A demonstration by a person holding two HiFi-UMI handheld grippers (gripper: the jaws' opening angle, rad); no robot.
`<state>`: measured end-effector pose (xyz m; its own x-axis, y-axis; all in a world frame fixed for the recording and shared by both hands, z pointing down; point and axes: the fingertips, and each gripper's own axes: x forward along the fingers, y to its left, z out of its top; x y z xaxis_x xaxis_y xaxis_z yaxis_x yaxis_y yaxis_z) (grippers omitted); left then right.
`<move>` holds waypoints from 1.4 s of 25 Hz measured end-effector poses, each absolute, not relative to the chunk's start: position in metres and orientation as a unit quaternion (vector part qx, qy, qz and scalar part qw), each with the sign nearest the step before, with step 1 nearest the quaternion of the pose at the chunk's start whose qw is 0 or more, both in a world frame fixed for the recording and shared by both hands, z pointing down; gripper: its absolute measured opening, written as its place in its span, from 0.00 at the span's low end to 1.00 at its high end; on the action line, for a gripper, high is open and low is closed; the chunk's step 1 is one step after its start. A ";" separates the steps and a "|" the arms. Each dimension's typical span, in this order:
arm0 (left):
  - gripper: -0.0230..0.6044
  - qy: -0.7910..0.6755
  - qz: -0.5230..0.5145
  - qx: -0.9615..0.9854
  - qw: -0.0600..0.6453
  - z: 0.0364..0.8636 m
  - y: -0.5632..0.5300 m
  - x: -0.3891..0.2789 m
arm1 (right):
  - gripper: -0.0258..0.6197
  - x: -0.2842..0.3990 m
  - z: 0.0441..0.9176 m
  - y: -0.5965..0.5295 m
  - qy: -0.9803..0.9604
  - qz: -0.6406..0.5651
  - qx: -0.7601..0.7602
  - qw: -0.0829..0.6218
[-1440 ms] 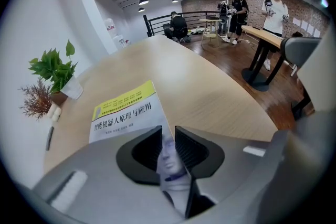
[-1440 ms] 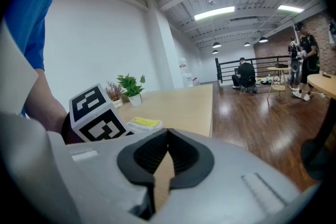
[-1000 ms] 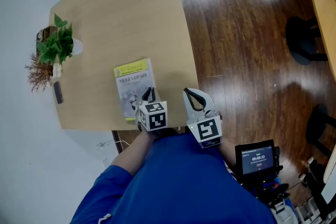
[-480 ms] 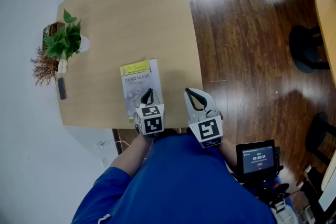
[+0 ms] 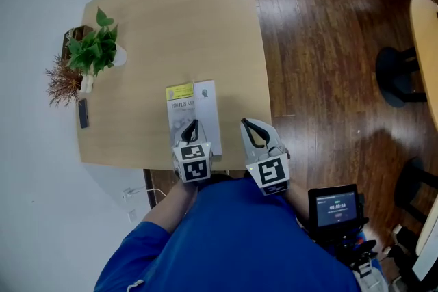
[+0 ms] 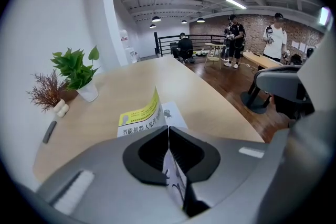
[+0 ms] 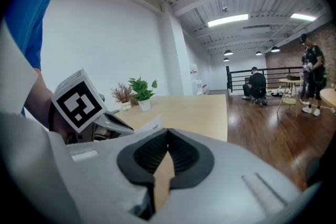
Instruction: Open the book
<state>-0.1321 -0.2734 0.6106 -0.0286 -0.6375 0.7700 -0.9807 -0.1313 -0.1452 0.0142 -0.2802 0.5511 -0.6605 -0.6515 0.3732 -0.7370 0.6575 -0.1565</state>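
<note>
Book (image 5: 205, 137) is a thin paperback with a grey-white front and a yellow band across the top. It lies flat on the light wooden table (image 5: 171, 17), close to the near edge and right in front of the person. Its front cover (image 6: 140, 114) is raised off the white first page (image 5: 207, 106), tilted up on edge with the spine side down.

Left gripper (image 6: 168, 132) has its jaws pressed together on the near edge of that front cover, and you can see the printed sheet running straight down between the black pads. From the head view it sits over the book's near end (image 5: 191, 125).

Right gripper (image 7: 167, 134) has its jaws closed tip to tip with nothing in them, just bare tabletop showing through the gap below. It hangs just right of the book, over the table's near edge (image 5: 250, 125), apart from the pages.

On the far left of the table there's a leafy green plant in a white pot (image 5: 101, 50), a reddish-brown dried sprig (image 5: 63, 82) next to it, and a slim dark gadget (image 5: 83, 113) lying flat. Glossy dark wood floor (image 5: 328, 44) off to the right.
</note>
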 end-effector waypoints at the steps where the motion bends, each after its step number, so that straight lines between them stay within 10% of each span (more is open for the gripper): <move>1: 0.06 -0.616 0.363 0.659 0.233 0.609 -0.273 -0.134 | 0.04 0.011 0.550 -0.280 -0.899 0.146 0.387 0.144; 35: 0.07 -0.640 0.281 0.672 0.246 0.578 -0.251 -0.260 | 0.04 -0.074 0.509 -0.252 -0.885 0.089 0.427 0.159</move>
<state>-0.2602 -0.2514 0.5776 0.0236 -0.7217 0.6918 -0.9977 -0.0605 -0.0291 -0.0737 -0.2516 0.5087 -0.5838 -0.7285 0.3585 -0.7853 0.6187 -0.0215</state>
